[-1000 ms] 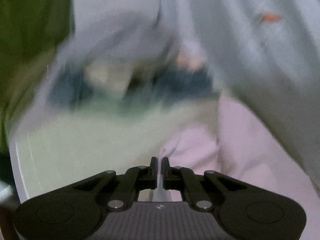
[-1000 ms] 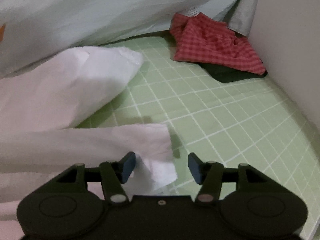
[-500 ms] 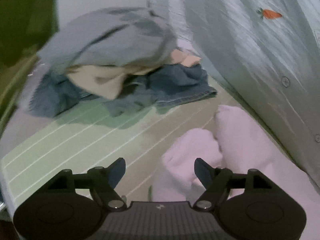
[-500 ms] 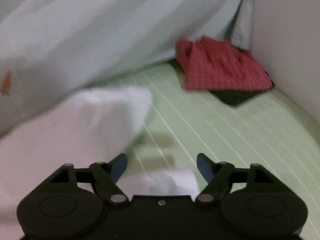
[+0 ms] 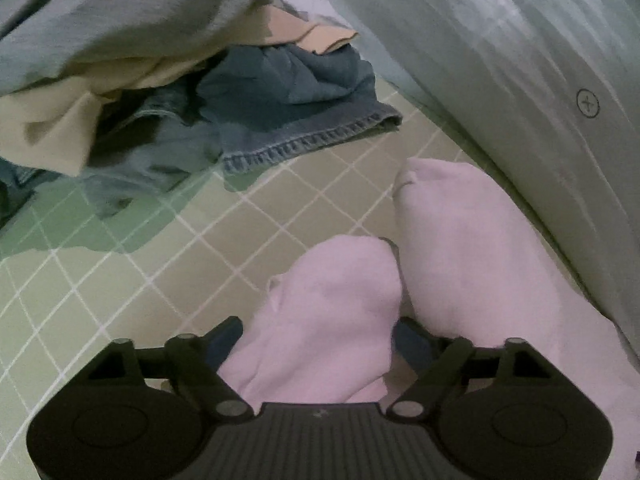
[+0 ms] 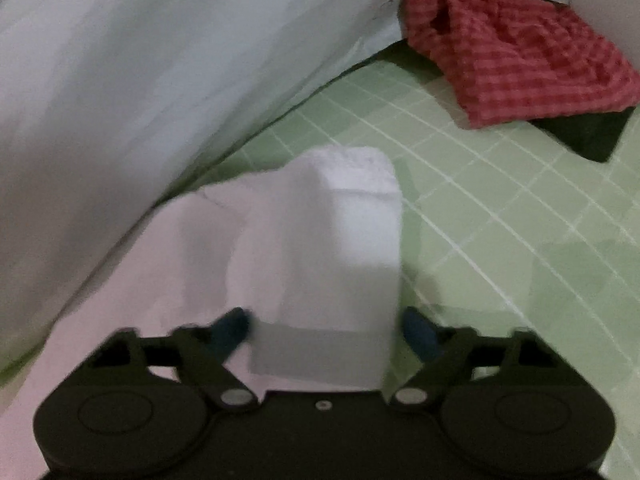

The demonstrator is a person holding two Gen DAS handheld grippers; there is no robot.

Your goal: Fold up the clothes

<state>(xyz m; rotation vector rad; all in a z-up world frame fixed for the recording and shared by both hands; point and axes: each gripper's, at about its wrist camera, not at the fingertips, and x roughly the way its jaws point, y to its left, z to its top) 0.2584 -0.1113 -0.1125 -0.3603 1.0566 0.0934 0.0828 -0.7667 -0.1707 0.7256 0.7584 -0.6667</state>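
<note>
A pale pink garment (image 5: 460, 248) lies on the green grid mat (image 5: 120, 292) along the person's light shirt. In the left wrist view one folded end of it (image 5: 332, 312) sits between the open fingers of my left gripper (image 5: 316, 340). In the right wrist view the same garment looks white-pink (image 6: 328, 240), and a folded end lies between the open fingers of my right gripper (image 6: 324, 332). Neither gripper is closed on the cloth.
A heap of clothes lies ahead of the left gripper: blue jeans (image 5: 304, 112), a cream piece (image 5: 60, 128), a grey-green piece (image 5: 132, 12). A red checked cloth (image 6: 516, 52) on a dark one (image 6: 588, 132) lies at the far right by a white wall. The person's light shirt (image 6: 140, 80) hangs close.
My left gripper opened from shut on the pink cloth and now sits around a folded end. My right gripper stayed open and moved forward over the other end of the garment.
</note>
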